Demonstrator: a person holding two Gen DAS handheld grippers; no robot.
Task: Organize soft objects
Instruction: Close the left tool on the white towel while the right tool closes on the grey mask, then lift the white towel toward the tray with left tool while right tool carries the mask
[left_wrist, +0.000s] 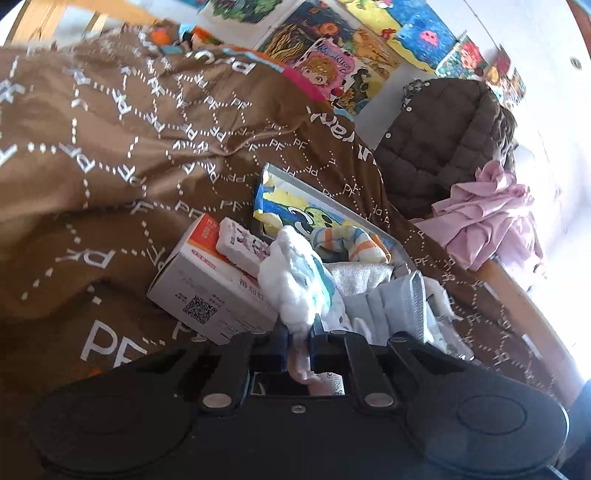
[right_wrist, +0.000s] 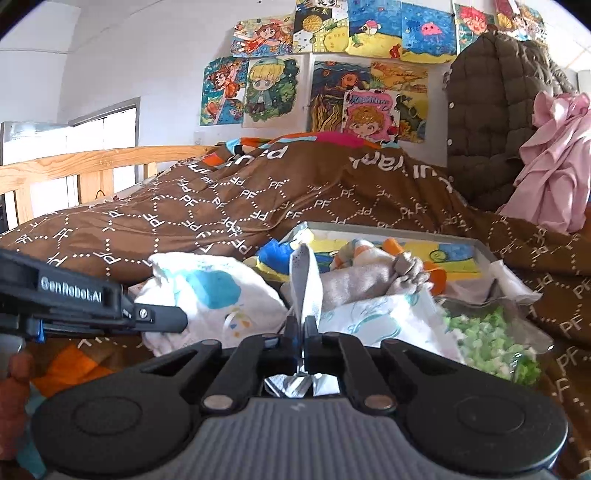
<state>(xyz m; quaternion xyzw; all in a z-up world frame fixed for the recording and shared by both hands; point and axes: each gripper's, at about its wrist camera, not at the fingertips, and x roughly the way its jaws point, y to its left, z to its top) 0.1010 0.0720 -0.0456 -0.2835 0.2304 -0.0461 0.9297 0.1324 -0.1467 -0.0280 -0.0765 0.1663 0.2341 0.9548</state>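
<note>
On the bed, a brown "PF"-printed quilt (right_wrist: 229, 199) carries the clutter. The left tongs (left_wrist: 298, 334) pinch a white cloth (left_wrist: 295, 280); the right tongs (right_wrist: 301, 328) clamp a grey mask (right_wrist: 304, 284). "GenRobot.AI" marks the left tool.

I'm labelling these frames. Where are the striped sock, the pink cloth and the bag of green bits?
striped sock (left_wrist: 351, 242), left wrist view, on its curled middle.
pink cloth (left_wrist: 487, 218), left wrist view, on its crumpled centre.
bag of green bits (right_wrist: 491, 339), right wrist view, on the green filling.
</note>
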